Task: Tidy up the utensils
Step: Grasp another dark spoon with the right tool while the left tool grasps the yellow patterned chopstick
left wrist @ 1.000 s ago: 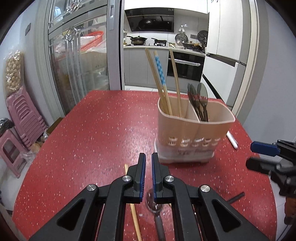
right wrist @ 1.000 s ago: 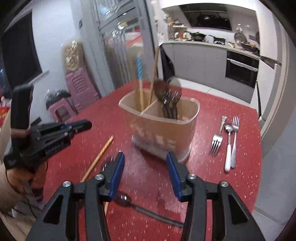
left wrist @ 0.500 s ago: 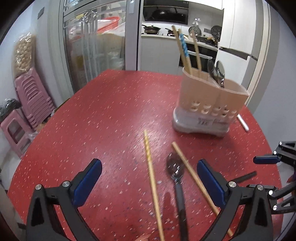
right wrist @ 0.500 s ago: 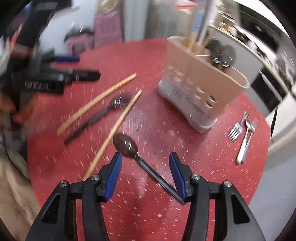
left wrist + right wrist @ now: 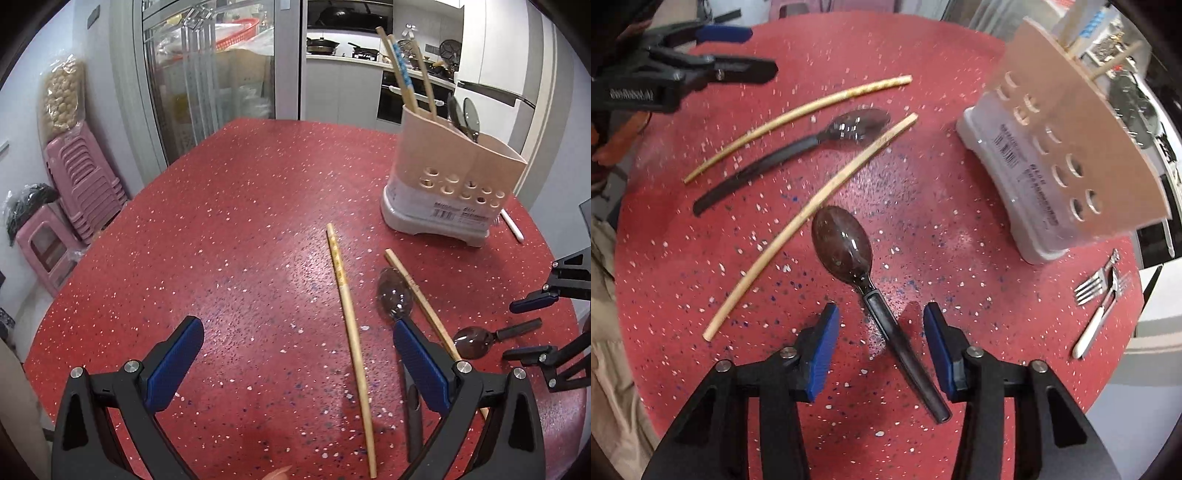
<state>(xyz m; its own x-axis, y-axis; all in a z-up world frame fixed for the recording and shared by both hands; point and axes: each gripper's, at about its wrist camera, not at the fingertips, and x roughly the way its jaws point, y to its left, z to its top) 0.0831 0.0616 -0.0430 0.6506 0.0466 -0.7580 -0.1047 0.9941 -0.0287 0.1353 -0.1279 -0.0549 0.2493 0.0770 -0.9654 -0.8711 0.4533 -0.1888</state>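
The right gripper (image 5: 881, 332) hangs over a dark spoon (image 5: 871, 291) near the table's (image 5: 923, 192) near edge, jaws open and just closing, handle between them, untouched. The left gripper (image 5: 295, 354) is wide open.

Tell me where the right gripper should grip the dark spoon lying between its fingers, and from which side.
Grip the dark spoon on its straight black handle just below the bowl, coming from above. It lies flat on the red table, and the right gripper already straddles the handle, fingers either side, not yet touching.
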